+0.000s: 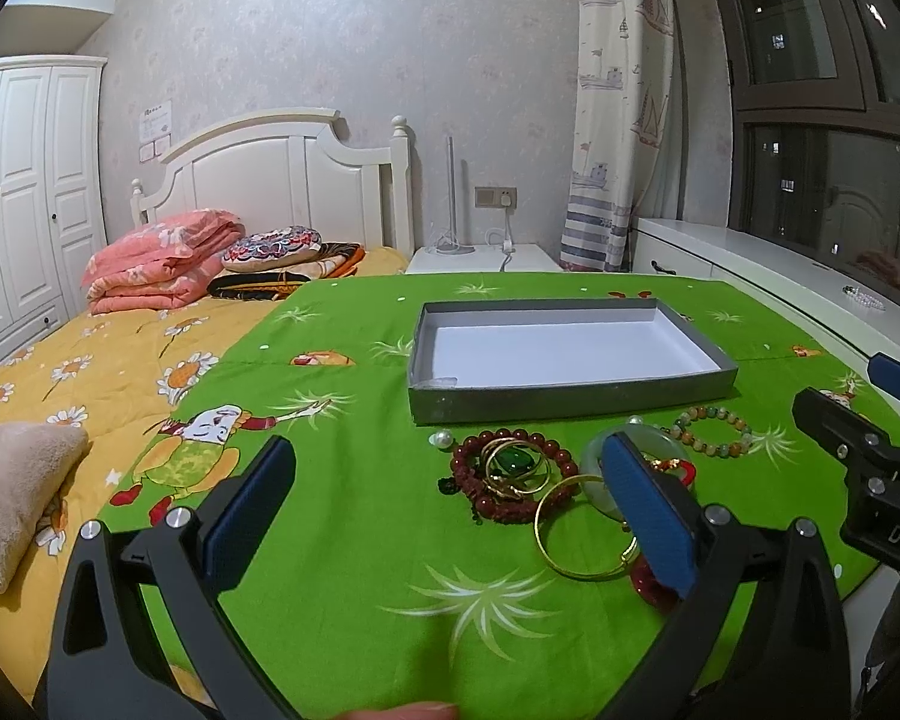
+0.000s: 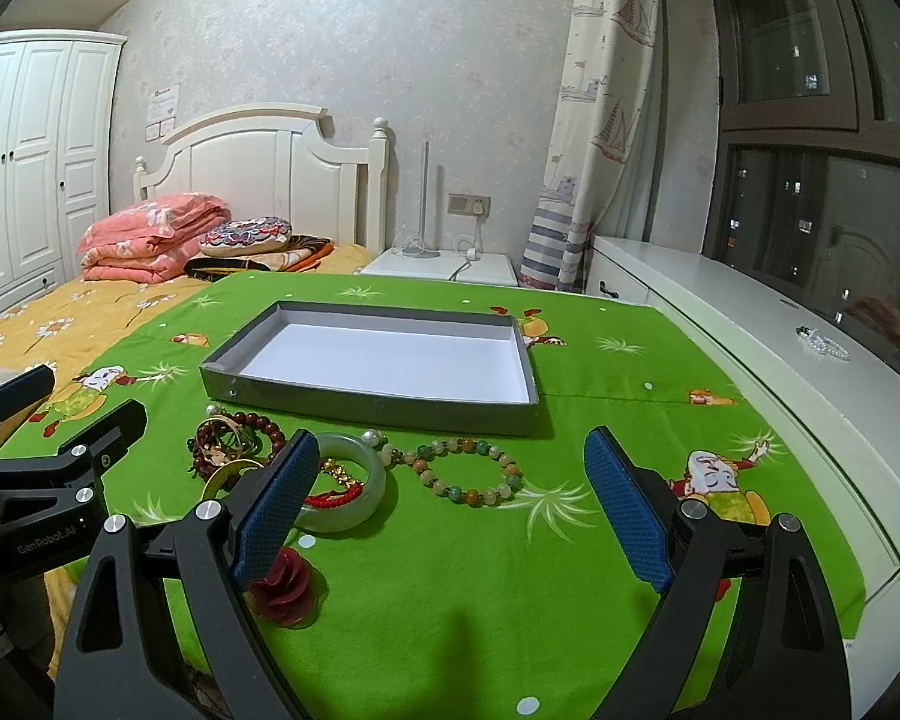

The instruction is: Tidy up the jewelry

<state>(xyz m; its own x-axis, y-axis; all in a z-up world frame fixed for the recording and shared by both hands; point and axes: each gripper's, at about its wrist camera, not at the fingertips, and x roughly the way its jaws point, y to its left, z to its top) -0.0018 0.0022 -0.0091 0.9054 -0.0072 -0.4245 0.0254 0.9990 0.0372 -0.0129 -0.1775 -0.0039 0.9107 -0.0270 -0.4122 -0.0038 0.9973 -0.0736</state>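
A green cartoon-print cloth (image 2: 450, 570) was spread over a flat surface set against the side of a bed, giving a level working area for the jewelry. A shallow grey box (image 2: 354, 405) with a white floor had been placed toward the far edge of the cloth, empty, apparently to receive the pieces.

The jewelry was gathered in a loose row just in front of the box's near wall. A dark red bead bracelet (image 1: 561, 456) was piled with gold rings (image 1: 513, 468); a gold bangle (image 1: 582, 534) lay nearer the front edge. A pale jade bangle (image 2: 354, 483) with a red cord was set beside them, and a multicoloured bead bracelet (image 2: 465, 471) lay by itself toward the right edge. A red flower-shaped piece (image 2: 285, 591) sat closest to the front.

The left gripper (image 1: 444, 510) was held low over the cloth with its jaws wide and nothing between them. The right gripper (image 2: 450, 516) was likewise held with jaws wide and empty, the multicoloured bracelet framed between its fingers, so that piece was judged the likely first pick. No item had yet been placed in the box.
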